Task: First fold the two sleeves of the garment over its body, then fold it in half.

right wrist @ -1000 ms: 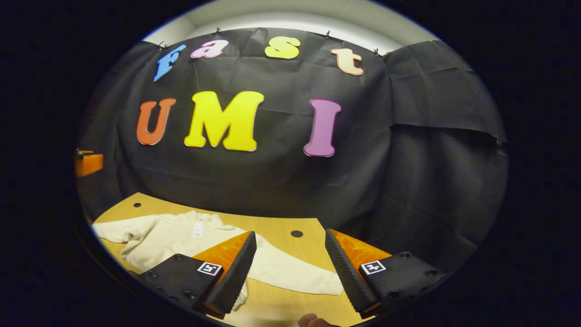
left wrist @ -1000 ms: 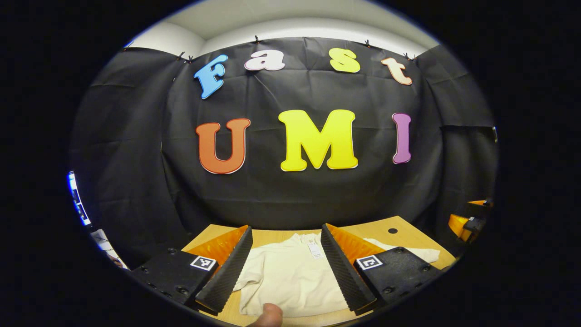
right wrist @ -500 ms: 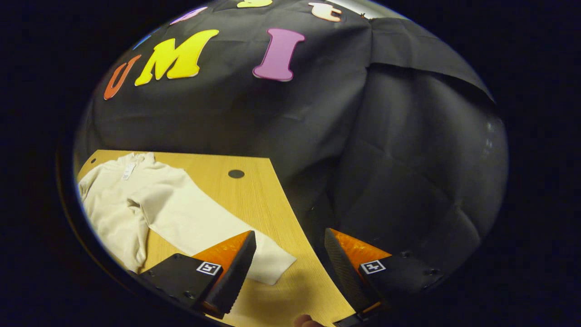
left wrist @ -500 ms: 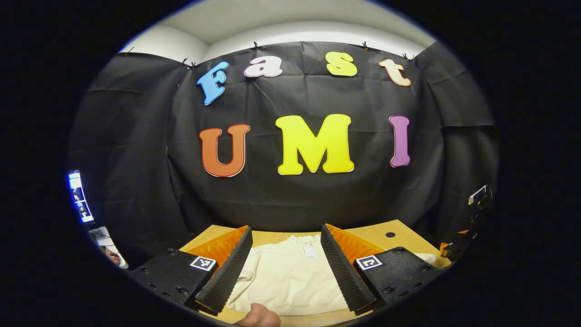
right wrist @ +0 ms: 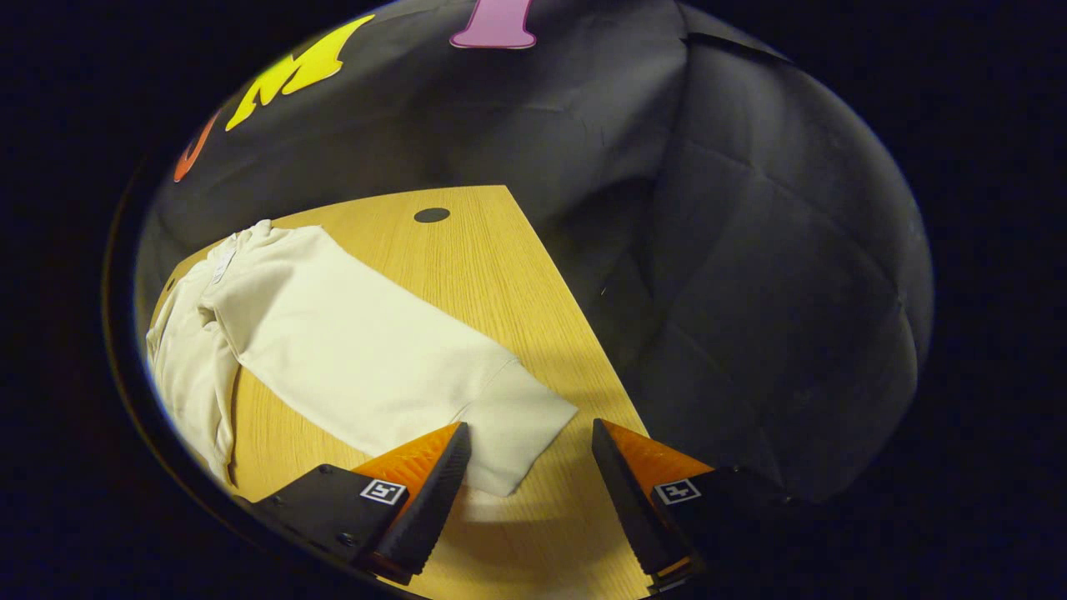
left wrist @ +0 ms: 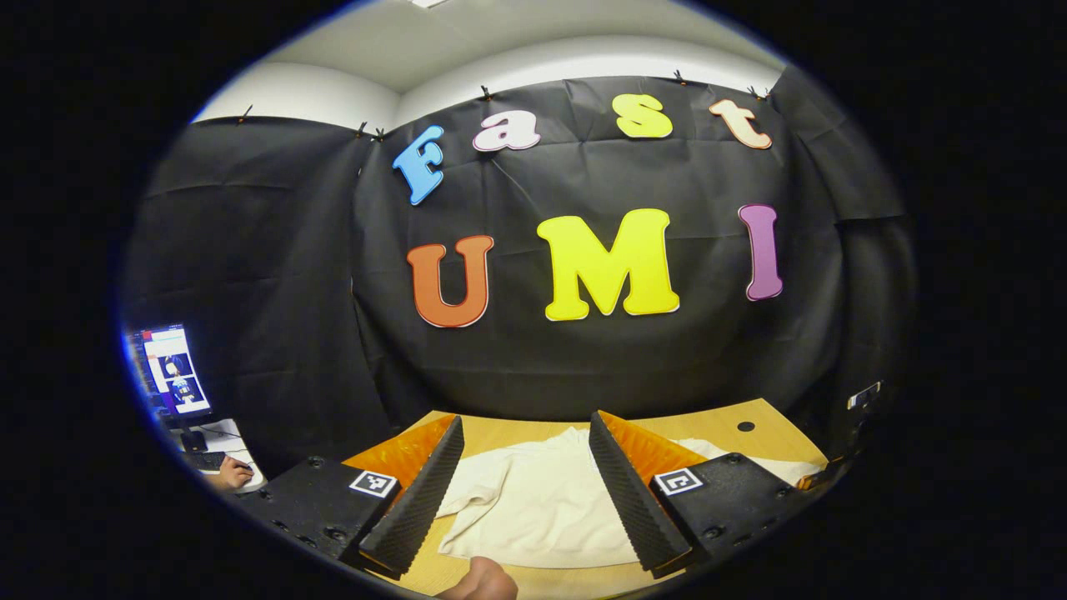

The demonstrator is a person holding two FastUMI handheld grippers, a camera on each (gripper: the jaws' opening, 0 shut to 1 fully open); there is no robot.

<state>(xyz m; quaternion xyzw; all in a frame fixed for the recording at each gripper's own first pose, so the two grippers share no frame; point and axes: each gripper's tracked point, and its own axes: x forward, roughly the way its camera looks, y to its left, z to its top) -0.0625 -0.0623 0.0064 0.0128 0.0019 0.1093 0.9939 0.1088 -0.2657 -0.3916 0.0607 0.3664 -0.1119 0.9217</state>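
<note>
Left gripper view: left gripper [left wrist: 523, 492] at the bottom centre of the frame, spread wide, holding nothing and touching nothing. Between its fingers, lower middle of the frame, cream garment [left wrist: 533, 500] lying flat on the wooden desk [left wrist: 500, 433], body side toward the camera, one sleeve bunched at the lower left of the cloth and another part running off to the lower right behind the right-hand finger. A fingertip of the holding hand [left wrist: 488, 581] at the very bottom edge. Round dark hole [left wrist: 745, 426] in the desk at the lower right. At the far left edge, a lit monitor [left wrist: 171, 371] and below it another person's hand [left wrist: 232, 473] on a separate surface.

Right gripper view: right gripper [right wrist: 530, 479] at the bottom centre, tilted down toward the desk [right wrist: 500, 267], spread wide and gripping nothing. Garment [right wrist: 333, 342] stretched from the upper left of the frame down toward the centre, collar end at the upper left, one sleeve [right wrist: 433, 392] laid out long and straight across the wood. Sleeve cuff [right wrist: 521, 429] just above and between the two fingers, its lower corner close beside the left-hand finger; contact cannot be told. Round hole [right wrist: 431, 215] in the desk near the upper middle, well apart from the cloth
</note>
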